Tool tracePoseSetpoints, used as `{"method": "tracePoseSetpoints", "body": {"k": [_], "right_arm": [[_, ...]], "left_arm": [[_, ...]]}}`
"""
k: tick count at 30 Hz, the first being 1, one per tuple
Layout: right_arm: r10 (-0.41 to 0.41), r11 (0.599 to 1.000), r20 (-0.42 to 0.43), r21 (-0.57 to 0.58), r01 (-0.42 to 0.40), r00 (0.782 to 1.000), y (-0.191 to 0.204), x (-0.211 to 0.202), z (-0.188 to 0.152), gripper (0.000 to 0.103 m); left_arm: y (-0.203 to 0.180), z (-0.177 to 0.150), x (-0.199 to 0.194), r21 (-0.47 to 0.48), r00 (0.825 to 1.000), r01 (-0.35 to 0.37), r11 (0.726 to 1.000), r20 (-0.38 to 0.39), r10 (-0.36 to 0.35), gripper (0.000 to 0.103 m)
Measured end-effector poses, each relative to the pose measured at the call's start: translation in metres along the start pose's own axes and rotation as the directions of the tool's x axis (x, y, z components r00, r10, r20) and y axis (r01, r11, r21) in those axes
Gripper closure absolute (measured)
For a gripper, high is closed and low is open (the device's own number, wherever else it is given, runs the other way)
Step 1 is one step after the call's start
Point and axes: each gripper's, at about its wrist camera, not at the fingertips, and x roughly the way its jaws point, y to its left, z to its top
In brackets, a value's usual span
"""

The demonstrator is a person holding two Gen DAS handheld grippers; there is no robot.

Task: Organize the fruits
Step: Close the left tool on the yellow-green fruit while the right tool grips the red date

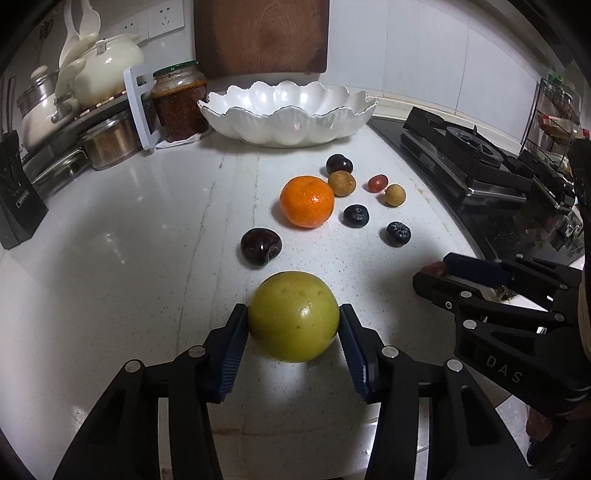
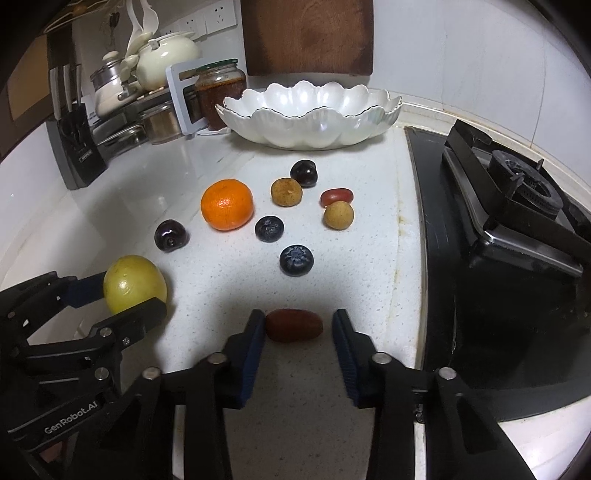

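Observation:
My left gripper (image 1: 293,325) is shut on a yellow-green round fruit (image 1: 293,315) near the counter's front; both pads touch its sides. It also shows in the right wrist view (image 2: 135,282). My right gripper (image 2: 298,326) is open around a dark red jujube (image 2: 293,325): the left pad touches it, the right pad stands apart. A white scalloped bowl (image 1: 288,122) stands empty at the back. Between lie an orange (image 1: 306,201), two dark cherries (image 1: 260,246), two blueberries (image 1: 356,215), two tan longans (image 1: 341,183) and a second red jujube (image 1: 377,182).
A black gas stove (image 2: 517,221) fills the right side. A jar of chili sauce (image 1: 181,103), a white stand, pots and a knife block (image 1: 14,192) crowd the back left. A wooden cutting board (image 1: 262,35) leans on the wall behind the bowl.

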Motion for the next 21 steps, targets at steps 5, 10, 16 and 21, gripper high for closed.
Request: {"method": "tracePoseSetpoints", "body": {"k": [5, 10, 16, 21], "right_arm": [[0.010, 1.000, 0.001, 0.011, -0.010, 1.000, -0.001, -0.001, 0.003, 0.072], [0.006, 1.000, 0.022, 0.006, -0.006, 1.000, -0.001, -0.007, 0.011, 0.072], [-0.007, 1.000, 0.058, 0.008, 0.007, 0.998, 0.000, -0.016, 0.029, 0.072], [-0.030, 1.000, 0.091, 0.005, 0.030, 0.995, 0.001, -0.021, 0.045, 0.072]], "left_arm": [[0.004, 0.003, 0.000, -0.039, 1.000, 0.014, 0.999, -0.014, -0.014, 0.054], [0.008, 0.010, -0.005, -0.056, 1.000, 0.010, 0.998, -0.003, -0.011, 0.054], [0.014, 0.028, -0.015, -0.053, 0.999, 0.014, 0.998, 0.044, -0.012, 0.054], [0.017, 0.047, -0.020, -0.035, 0.996, 0.016, 0.999, 0.089, -0.013, 0.054]]}}
